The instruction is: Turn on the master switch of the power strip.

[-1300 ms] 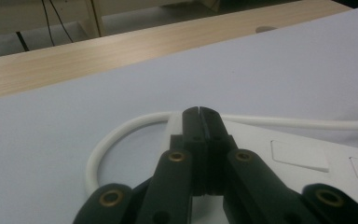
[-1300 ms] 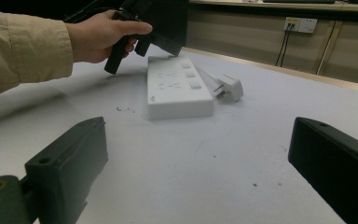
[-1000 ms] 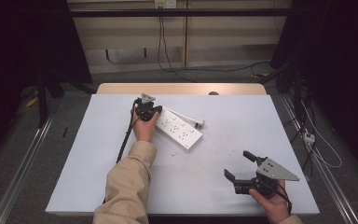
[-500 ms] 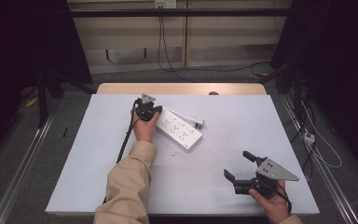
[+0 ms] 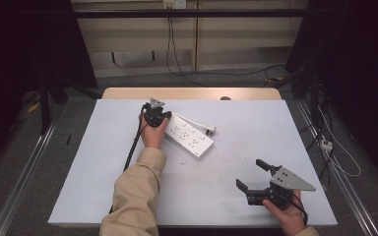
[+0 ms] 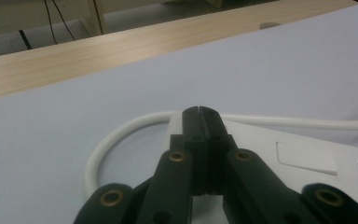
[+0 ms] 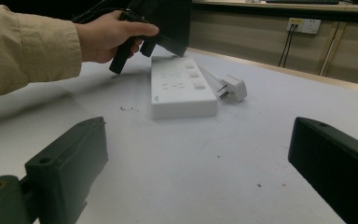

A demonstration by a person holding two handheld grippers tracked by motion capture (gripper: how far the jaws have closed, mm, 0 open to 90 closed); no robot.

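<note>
So the left gripper (image 5: 155,116) is parked at the far end of the power strip (image 5: 191,136), jaws pressed flat together with nothing between them. In the left gripper view the strip's white top sits right under and just past the closed tips, and its cord (image 6: 121,135) loops out to the left of them. Looks to me like it's pressing or poking that end, maybe the switch, can't tell for sure.

The right gripper (image 5: 256,178) hangs near the table's front edge, jaws spread wide and empty. From there the strip lies well ahead between the jaws, with the plug (image 7: 233,87) just beside it. Next move probably needs the left to lift off cleanly.
</note>
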